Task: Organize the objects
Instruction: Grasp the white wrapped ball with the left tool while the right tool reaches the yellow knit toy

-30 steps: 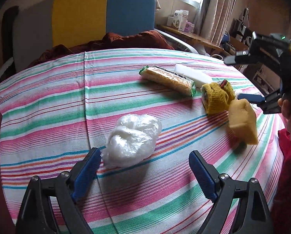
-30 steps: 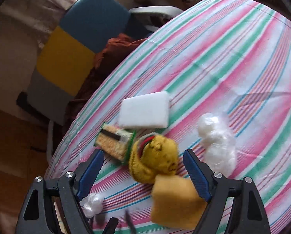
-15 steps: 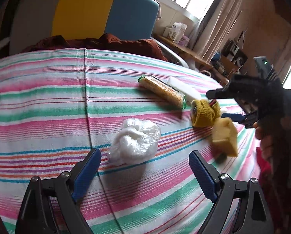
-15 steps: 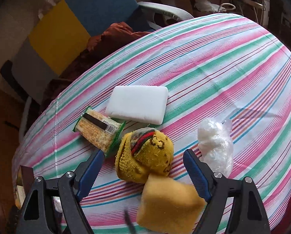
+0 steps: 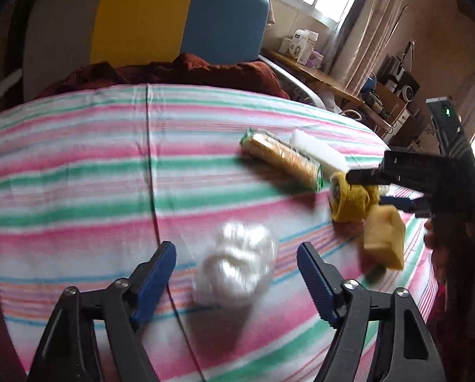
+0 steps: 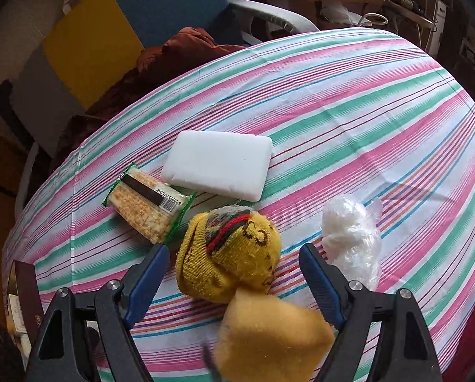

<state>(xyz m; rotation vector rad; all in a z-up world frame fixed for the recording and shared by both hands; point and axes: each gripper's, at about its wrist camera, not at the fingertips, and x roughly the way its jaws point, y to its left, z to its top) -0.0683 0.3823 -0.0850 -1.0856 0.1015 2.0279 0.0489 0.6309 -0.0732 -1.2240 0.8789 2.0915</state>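
On a round table under a striped cloth (image 6: 349,102), the left gripper (image 5: 236,270) hangs over a crumpled plastic bag (image 5: 234,270) with its jaws closing; the bag lies between the blue pads, which do not yet press on it. The right gripper (image 6: 234,273) stands wide and empty above a yellow knit hat (image 6: 229,254) and a yellow sponge (image 6: 269,340), the hat between its pads and the sponge just below them, touching the hat. A wrapped cracker pack (image 6: 148,203) and a white foam block (image 6: 220,165) lie just behind the hat, the pack's corner close to the hat's brim. The bag is slack and slippery by the look of it, so the closing pads may catch only a fold and let the rest trail or slide out on the lift; a pinch set too low could also gather cloth and drag the whole spread, shifting everything on it. On the right, the hat and sponge sit so tight together that a closing grip would probably take both or shove the sponge toward the near rim, which lies close by. The two grippers work near each other, with the bag between them, so crossing paths could make them collide. Open room lies across the far and left parts of the cloth, which are bare; a dark red box (image 6: 27,299) sits at the left edge, and a chair (image 5: 180,22) with a rust-coloured cloth stands beyond the far rim.
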